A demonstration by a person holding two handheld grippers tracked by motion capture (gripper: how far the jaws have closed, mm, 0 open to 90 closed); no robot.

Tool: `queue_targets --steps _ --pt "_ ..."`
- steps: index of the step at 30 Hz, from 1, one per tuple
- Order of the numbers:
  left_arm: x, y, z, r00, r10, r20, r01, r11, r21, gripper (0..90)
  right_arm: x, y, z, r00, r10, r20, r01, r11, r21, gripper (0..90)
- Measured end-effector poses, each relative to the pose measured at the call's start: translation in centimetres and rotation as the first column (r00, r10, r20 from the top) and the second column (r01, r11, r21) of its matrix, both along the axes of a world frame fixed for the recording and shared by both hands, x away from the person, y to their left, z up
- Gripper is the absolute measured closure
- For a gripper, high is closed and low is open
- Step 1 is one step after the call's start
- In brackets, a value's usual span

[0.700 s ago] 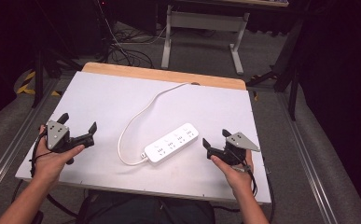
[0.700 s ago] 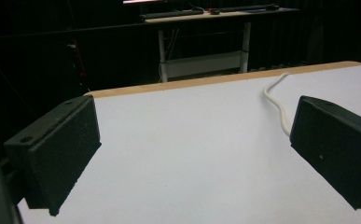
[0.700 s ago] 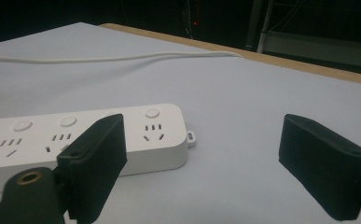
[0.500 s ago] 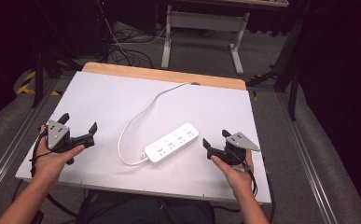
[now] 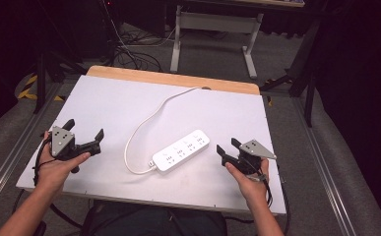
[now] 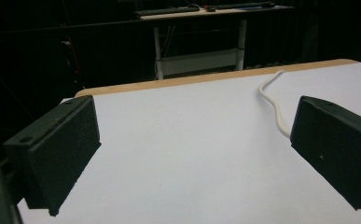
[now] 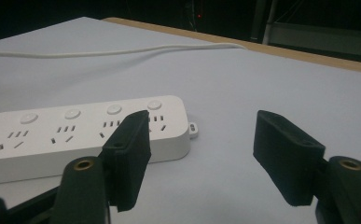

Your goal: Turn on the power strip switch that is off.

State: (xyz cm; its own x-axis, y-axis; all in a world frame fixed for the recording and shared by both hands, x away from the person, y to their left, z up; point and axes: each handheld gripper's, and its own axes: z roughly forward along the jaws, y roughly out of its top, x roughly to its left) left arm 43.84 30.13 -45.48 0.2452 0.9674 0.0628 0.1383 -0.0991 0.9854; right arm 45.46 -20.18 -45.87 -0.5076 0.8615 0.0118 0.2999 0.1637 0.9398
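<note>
A white power strip [image 5: 182,150] lies slantwise in the middle of the white table top [image 5: 129,105], its white cable [image 5: 143,125] looping left and then running to the far edge. In the right gripper view the power strip [image 7: 66,133] sits just beyond the left jaw. My right gripper [image 5: 229,147] rests near the front right, open and empty, a short way right of the strip. My left gripper [image 5: 84,129] is held at the front left, open and empty, well clear of the cable [image 6: 274,105].
The table's wooden far edge [image 5: 173,78] shows beyond the white top. Behind it stands a metal desk frame [image 5: 212,29] with cables on the floor [image 5: 129,46]. Metal rails [image 5: 321,162] run along both sides of the table.
</note>
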Motion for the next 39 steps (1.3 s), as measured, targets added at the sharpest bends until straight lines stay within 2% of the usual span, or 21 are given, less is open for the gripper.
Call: queue_targets --steps 6,11,17,22,26,28,31,39 --pt "0.0 0.1 0.0 1.0 0.001 0.0 -0.001 1.0 0.001 2.0 0.0 0.0 0.1 1.0 0.002 0.002 -0.002 1.0 -0.001 40.1" --pt "0.0 0.0 0.0 1.0 -0.001 -0.001 0.001 1.0 0.001 2.0 -0.2 -0.3 0.4 0.9999 -0.011 0.013 0.011 1.0 0.011 50.8" --pt "0.0 0.0 0.0 1.0 0.005 -0.004 -0.005 1.0 0.004 2.1 -0.3 -0.4 0.7 0.9995 0.031 0.0 -0.031 0.998 0.047 61.3" --pt "0.0 0.0 0.0 1.0 0.004 -0.007 -0.004 1.0 0.003 2.1 -0.4 -0.4 1.0 0.9989 0.046 0.013 -0.046 0.998 0.036 71.4" --pt "0.0 0.0 0.0 1.0 0.003 -0.008 -0.003 1.0 0.003 2.1 -0.6 -0.3 1.4 0.9976 0.068 0.009 -0.068 0.998 0.015 75.1" --pt "0.0 0.0 0.0 1.0 0.003 -0.007 -0.003 1.0 0.006 2.1 -0.7 -0.3 1.5 0.9977 0.065 0.017 -0.065 0.998 0.008 76.8" --pt "0.0 0.0 -0.1 1.0 0.003 -0.008 -0.003 1.0 0.003 2.1 -1.0 -0.4 2.1 0.9984 0.046 0.034 -0.045 0.999 -0.025 83.9" --pt "0.0 0.1 -0.1 1.0 0.002 -0.009 -0.002 1.0 0.005 2.2 -1.0 -0.9 2.4 0.9993 0.031 0.02 -0.031 1.0 -0.006 88.9"
